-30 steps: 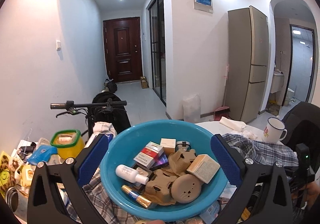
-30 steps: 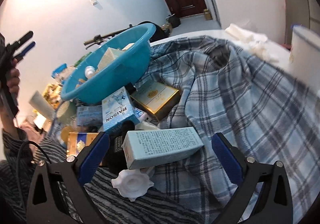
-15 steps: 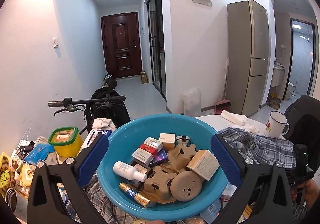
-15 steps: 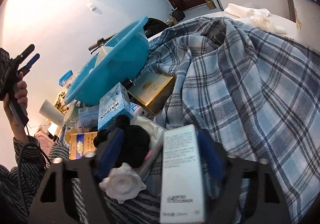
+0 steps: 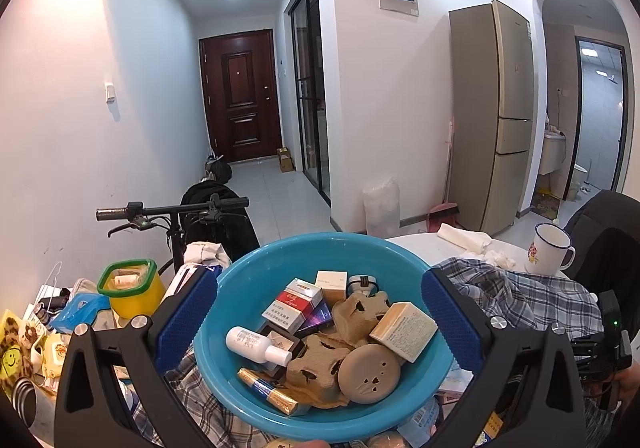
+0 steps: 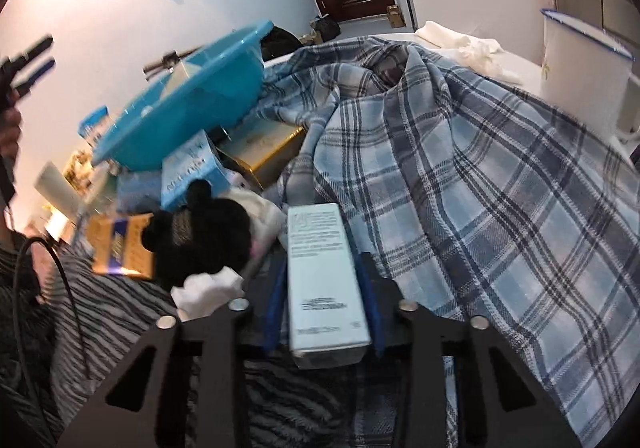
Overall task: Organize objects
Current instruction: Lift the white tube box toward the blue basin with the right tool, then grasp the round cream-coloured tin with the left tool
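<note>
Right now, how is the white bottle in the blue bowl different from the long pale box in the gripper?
The white bottle is rounded and lies loose in the blue bowl; the long pale box is flat-sided and sits between the closing right gripper jaws. The bottle has a cap; the box shows printed text. Both are pale.

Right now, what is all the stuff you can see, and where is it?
basin: one, blue, on the pile, full of small things
cardboard cat shapes: several, brown, in the basin
bottle: one, white, in the basin
cigarette pack: one, red and white, in the basin
plaid shirt: one, blue and white, spread over the table
mug: one, white with blue rim, beyond the shirt
long box: one, pale blue, between the right jaws
gold box: one, beside the basin
tub: one, yellow with green rim, left of the basin
fridge: one, beige, by the wall
left gripper: black and blue, jaws open around the basin
right gripper: black and blue, jaws closing on the long box
</note>
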`<state>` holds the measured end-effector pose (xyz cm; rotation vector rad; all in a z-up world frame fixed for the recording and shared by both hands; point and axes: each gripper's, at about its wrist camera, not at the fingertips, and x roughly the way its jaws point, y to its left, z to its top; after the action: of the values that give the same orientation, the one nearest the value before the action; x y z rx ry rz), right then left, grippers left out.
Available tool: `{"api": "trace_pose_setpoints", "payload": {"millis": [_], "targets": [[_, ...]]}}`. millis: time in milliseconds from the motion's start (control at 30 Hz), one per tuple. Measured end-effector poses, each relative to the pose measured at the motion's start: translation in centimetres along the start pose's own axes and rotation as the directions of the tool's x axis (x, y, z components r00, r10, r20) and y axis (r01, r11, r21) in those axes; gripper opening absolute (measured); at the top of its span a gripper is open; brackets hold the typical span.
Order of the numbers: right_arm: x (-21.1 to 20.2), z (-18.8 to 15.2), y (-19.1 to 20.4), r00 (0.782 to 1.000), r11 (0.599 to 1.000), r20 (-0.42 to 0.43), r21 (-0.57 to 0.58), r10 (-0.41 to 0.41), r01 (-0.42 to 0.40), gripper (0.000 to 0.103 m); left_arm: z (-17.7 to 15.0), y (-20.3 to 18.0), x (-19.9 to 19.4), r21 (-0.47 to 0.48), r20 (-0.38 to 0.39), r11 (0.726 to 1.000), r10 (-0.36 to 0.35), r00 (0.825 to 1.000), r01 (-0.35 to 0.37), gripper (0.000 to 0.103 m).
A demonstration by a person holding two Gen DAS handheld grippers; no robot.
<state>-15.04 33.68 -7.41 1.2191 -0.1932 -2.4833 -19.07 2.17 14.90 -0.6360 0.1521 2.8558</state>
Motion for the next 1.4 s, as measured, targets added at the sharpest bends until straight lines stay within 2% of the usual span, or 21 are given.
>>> {"api": "trace_pose_setpoints", "payload": {"millis": [200,367,500,600,700,767,833,933,1067,1200,1400], "targets": [[-3.0,0.5,1.1,0.992,0.998,0.123,-0.045,-0.041,0.047,0.027,0.1,0.2,-0.7,-0.001,0.014,1.000,0.008,1.000,-0.008,0.103],[-5.9,1.9,3.7,0.968,0.996,0.247,-0.063,-0.046,0.064,0.027,0.3,0.7,-1.4,-0.012,0.026,0.999,0.033,0.999,-0.033,0.103],[-8.3,3.9,7.0,0.934,0.990,0.357,-0.135,0.020,0.031,0.027,0.4,1.4,-2.7,-0.022,0.051,0.998,0.062,0.997,-0.061,0.103],[-10.1,6.5,10.4,0.895,0.976,0.438,-0.219,0.087,0.012,0.027,0.5,2.3,-3.7,-0.035,0.068,0.996,0.086,0.994,-0.084,0.103],[-11.4,8.4,13.5,0.866,0.954,0.485,-0.299,0.124,0.030,0.027,0.0,3.3,-4.8,-0.062,0.042,0.994,0.098,0.994,-0.095,0.103],[-11.8,8.9,15.2,0.848,0.939,0.507,-0.343,0.155,0.033,0.027,-0.9,3.7,-5.4,-0.043,0.024,0.995,0.089,0.996,-0.088,0.103],[-11.3,8.8,16.1,0.840,0.930,0.511,-0.366,0.184,0.019,0.027,-2.4,4.0,-5.6,-0.011,-0.019,0.996,0.091,0.996,-0.091,0.103],[-10.1,7.8,16.6,0.847,0.924,0.488,-0.382,0.212,-0.011,0.027,-5.6,4.1,-5.0,0.044,-0.081,0.991,0.133,0.988,-0.130,0.103],[-8.6,6.9,16.5,0.871,0.925,0.443,-0.379,0.210,-0.030,0.027,-10.6,4.9,-2.3,0.015,-0.198,0.999,0.053,0.979,-0.051,0.103],[-9.0,6.4,15.5,0.877,0.931,0.442,-0.364,0.190,-0.018,0.027,-14.9,4.5,1.6,0.051,-0.310,0.999,0.026,0.950,-0.011,0.103],[-9.2,6.1,14.4,0.882,0.943,0.445,-0.332,0.155,0.001,0.027,-17.3,3.4,4.6,0.040,-0.371,0.998,-0.038,0.928,0.057,0.103]]}}
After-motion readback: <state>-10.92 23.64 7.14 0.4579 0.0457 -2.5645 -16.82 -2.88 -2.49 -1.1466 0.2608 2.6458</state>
